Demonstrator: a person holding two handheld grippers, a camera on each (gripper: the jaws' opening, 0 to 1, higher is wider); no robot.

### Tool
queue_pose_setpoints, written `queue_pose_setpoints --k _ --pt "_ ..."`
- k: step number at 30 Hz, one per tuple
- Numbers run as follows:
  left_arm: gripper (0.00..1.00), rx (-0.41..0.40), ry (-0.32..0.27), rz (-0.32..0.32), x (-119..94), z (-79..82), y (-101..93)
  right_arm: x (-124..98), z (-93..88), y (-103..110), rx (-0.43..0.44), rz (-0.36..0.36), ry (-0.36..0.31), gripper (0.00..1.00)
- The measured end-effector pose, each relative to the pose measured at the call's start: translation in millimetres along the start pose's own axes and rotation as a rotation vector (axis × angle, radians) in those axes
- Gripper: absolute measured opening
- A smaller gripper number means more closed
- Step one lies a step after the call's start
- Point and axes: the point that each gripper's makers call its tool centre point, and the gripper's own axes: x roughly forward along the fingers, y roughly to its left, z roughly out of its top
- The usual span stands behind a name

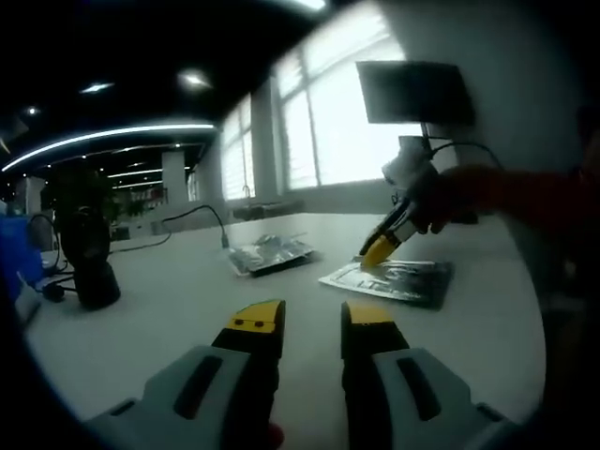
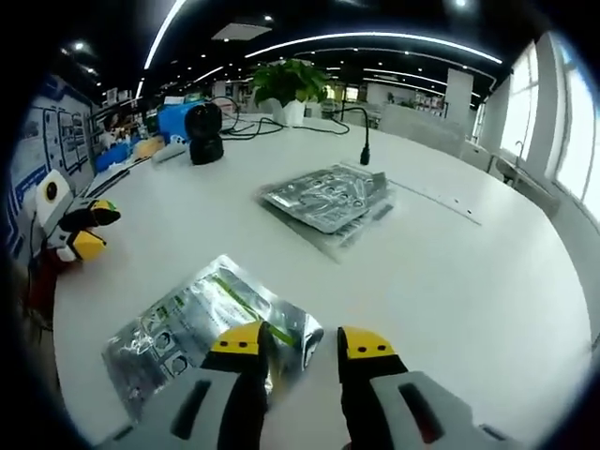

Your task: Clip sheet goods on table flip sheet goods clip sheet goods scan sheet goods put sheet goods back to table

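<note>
My right gripper [image 2: 298,339], jaws parted, straddles the foil sheet's [image 2: 202,323] edge on the surface [image 2: 450,272]; my left gripper [image 1: 311,319] hangs released, and the slick, flat foil may slip from the jaws.

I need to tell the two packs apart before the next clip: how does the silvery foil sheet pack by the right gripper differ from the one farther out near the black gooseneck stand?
The near silvery foil sheet pack lies alone, flat on the white table, with the right gripper open at its edge. The far silvery foil pack sits untouched by the black gooseneck stand and looks like several sheets stacked. Both are shiny with printed markings.
</note>
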Motion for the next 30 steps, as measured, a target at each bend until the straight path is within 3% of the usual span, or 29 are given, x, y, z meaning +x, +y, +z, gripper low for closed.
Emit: queue_pose_setpoints --k 5,7,18,25,30 --pt "0.17 0.005 0.004 -0.001 0 -0.7 -0.5 1 1.3 1 -0.009 0.019 -0.004 0.24" --pt "0.17 0.006 0.006 -0.001 1 -1.0 -0.5 2 2.5 7 -0.016 0.035 0.003 0.18" --pt "0.17 0.007 0.005 -0.001 0 -0.8 -0.5 1 4.4 14 -0.057 0.012 0.011 0.08" --pt "0.17 0.013 0.009 0.0 1 -1.5 -1.0 1 7.5 16 -0.264 -0.063 0.059 0.0" --pt "0.17 0.011 0.007 0.001 1 -1.0 -0.7 1 7.1 18 -0.292 -0.073 0.072 0.0"
